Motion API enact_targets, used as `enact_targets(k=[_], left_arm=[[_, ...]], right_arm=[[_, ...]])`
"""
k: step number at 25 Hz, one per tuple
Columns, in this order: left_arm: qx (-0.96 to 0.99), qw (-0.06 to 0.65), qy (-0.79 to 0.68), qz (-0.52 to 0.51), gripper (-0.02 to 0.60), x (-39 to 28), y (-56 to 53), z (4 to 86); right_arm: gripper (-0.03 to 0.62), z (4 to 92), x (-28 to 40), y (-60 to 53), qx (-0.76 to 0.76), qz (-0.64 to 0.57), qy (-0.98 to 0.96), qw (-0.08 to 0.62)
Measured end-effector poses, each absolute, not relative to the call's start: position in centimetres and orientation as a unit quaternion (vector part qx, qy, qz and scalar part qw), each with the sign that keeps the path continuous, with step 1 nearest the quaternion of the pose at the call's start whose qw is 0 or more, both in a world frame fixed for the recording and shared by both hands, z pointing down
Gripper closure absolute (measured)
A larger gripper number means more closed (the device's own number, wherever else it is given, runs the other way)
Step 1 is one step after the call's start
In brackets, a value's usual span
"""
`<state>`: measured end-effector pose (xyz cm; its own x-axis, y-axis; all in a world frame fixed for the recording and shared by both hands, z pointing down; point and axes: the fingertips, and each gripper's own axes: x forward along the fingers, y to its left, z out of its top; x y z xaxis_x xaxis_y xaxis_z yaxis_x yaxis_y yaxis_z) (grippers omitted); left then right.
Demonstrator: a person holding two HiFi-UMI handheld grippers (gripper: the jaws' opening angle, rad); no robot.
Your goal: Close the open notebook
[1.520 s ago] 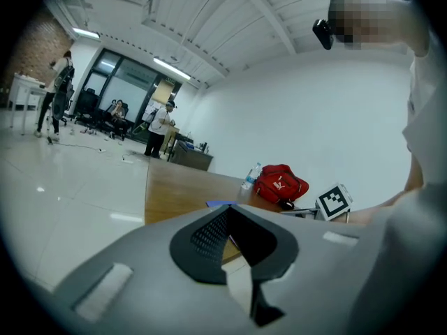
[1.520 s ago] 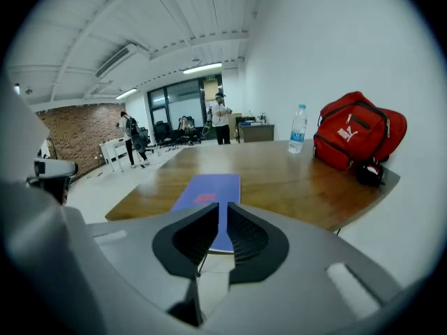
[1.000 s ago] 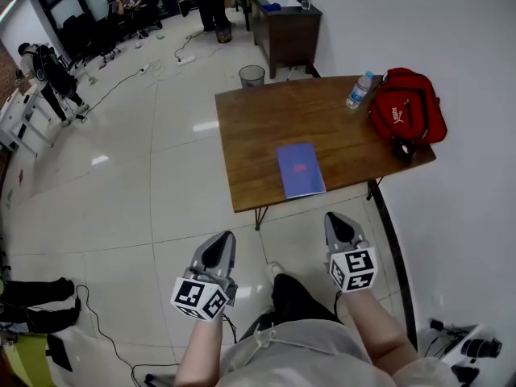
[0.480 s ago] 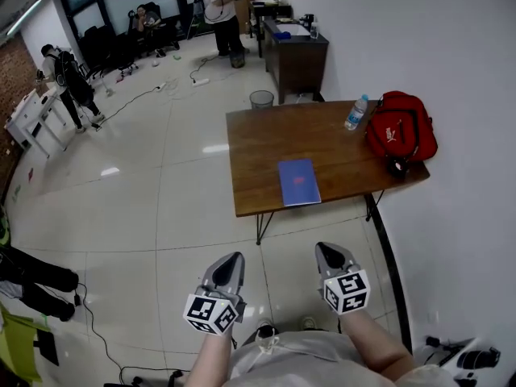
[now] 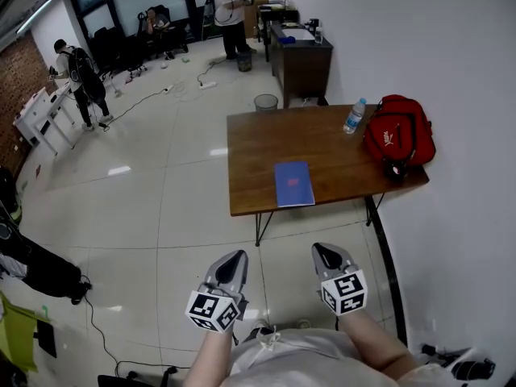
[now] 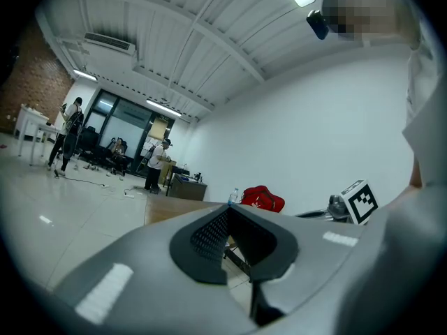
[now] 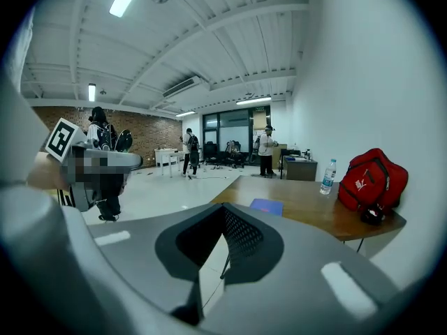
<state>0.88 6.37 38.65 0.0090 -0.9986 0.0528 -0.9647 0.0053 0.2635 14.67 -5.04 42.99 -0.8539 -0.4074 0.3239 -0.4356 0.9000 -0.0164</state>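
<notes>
The left tongs and right tongs are both pressed together on nothing, well short of the worktop. The blue notebook lies flat near its front edge, apparently already shut. It looks light, thin and floppy, best taken by a cover's free edge. Bare wood surrounds it; the red bag and bottle sit well apart.

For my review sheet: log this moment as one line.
notebook: closed, flat on table | left tool: shut, empty, over floor | right tool: shut, empty, over floor
</notes>
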Motion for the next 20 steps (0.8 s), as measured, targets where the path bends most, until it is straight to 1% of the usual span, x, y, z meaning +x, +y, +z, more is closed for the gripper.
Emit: enact_targets(k=[8,20], left_arm=[[0.695,0.099,-0.708,-0.075,0.578,1.4,6.3,37.9],[0.699,0.089,-0.707,-0.06,0.578,2.4,6.4,38.2]], right_arm=[[0.591,42.4,15.2,-5.3,0.213,0.043,-0.966,0.141],[0.591,41.9,15.5,-5.2,0.212,0.037,-0.966,0.14]])
